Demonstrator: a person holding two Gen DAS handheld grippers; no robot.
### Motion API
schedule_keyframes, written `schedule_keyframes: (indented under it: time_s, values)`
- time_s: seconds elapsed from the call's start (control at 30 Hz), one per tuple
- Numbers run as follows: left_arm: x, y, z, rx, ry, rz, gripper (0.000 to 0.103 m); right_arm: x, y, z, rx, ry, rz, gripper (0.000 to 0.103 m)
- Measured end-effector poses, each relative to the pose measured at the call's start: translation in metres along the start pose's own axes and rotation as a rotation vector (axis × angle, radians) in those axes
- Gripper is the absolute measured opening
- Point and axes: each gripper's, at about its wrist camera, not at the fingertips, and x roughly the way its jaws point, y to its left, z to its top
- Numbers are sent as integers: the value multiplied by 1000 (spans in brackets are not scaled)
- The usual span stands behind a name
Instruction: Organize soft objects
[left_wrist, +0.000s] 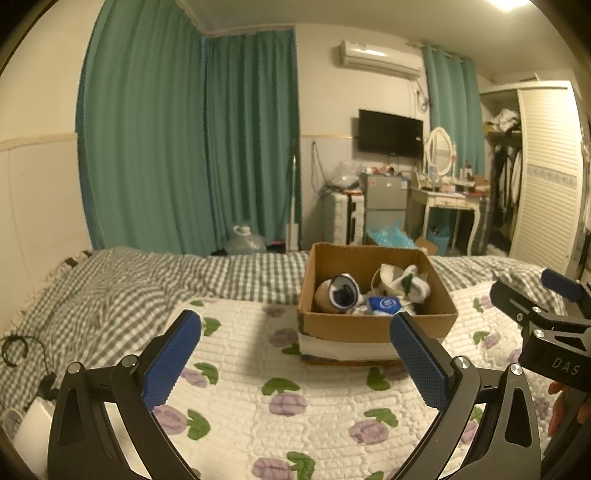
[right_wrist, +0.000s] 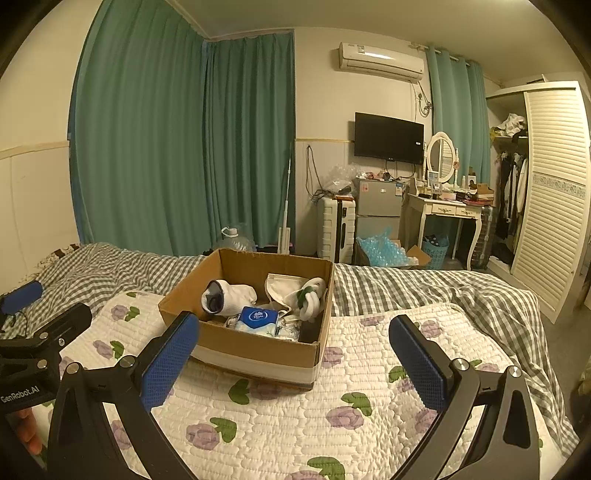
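Note:
A brown cardboard box (left_wrist: 376, 325) (right_wrist: 258, 350) stands on the flowered quilt (left_wrist: 277, 398) (right_wrist: 369, 398). Inside it lie a rolled white and navy sock (left_wrist: 343, 291) (right_wrist: 229, 295), a white and green sock bundle (left_wrist: 410, 284) (right_wrist: 310, 299), a beige cloth (right_wrist: 284, 291) and a blue tissue pack (left_wrist: 384, 304) (right_wrist: 258, 319). My left gripper (left_wrist: 295, 332) is open and empty, a little before the box. My right gripper (right_wrist: 293, 334) is open and empty, near the box's front edge. Each gripper shows at the edge of the other's view.
A grey checked sheet (left_wrist: 129, 291) (right_wrist: 424, 291) covers the bed beyond the quilt. A black cable (left_wrist: 14, 350) lies at the left. Past the bed stand green curtains, a water jug (right_wrist: 232, 240), a small fridge (right_wrist: 376, 210), a dressing table (right_wrist: 450, 210) and a wardrobe (right_wrist: 550, 192).

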Motion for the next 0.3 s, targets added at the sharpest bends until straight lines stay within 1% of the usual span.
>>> schedule_keyframes:
  time_s: [0.3]
  values:
    - [0,-1,1,-1,1,1,103,2,1,-1,6,6,5,103]
